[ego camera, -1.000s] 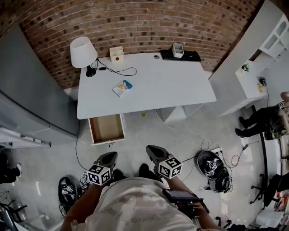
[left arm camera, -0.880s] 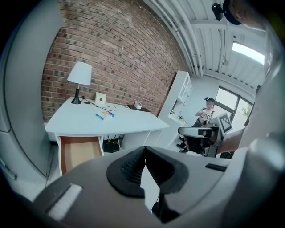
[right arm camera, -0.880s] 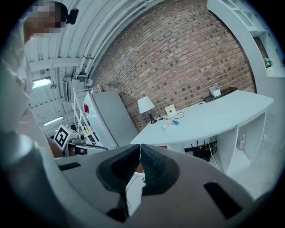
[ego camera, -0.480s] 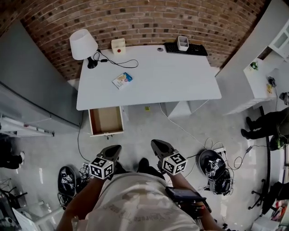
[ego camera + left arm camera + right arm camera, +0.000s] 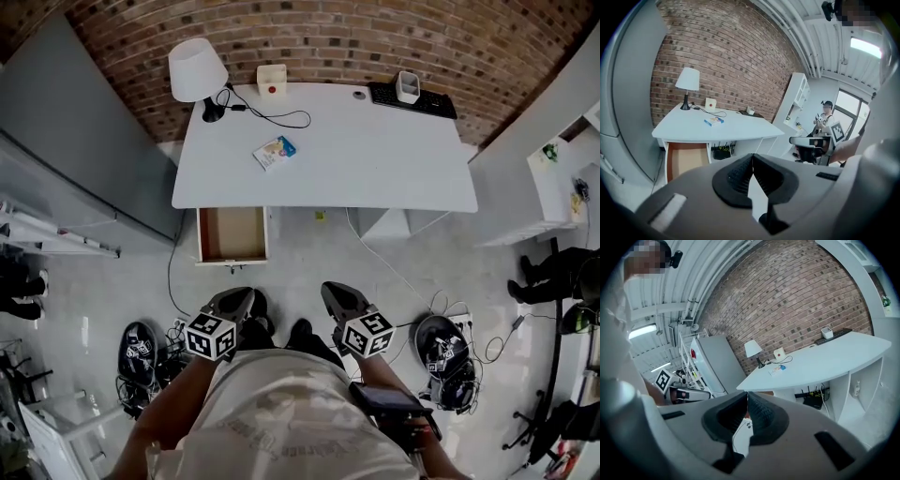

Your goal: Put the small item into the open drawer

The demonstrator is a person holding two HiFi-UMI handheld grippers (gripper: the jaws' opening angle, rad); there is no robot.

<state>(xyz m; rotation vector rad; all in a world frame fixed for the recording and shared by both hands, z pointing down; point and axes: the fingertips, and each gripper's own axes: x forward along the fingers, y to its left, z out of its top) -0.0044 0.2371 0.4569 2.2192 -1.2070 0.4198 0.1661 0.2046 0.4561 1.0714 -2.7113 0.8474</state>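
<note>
Standing well back from the white desk (image 5: 375,159), holding the left gripper (image 5: 246,296) and right gripper (image 5: 330,289) low over the floor, both with jaws pressed shut on nothing. Facing the small item (image 5: 275,152), a flat blue-and-white packet lying on the desk's left half, far ahead of both pairs of jaws and just beyond the open drawer (image 5: 232,234). Lying with its long axis diagonal, near-left to far-right, blue end pointing far-right. Looking like a reach for the left gripper, seemingly the closer of the 2, with a turn needed to span the packet's short side.
</note>
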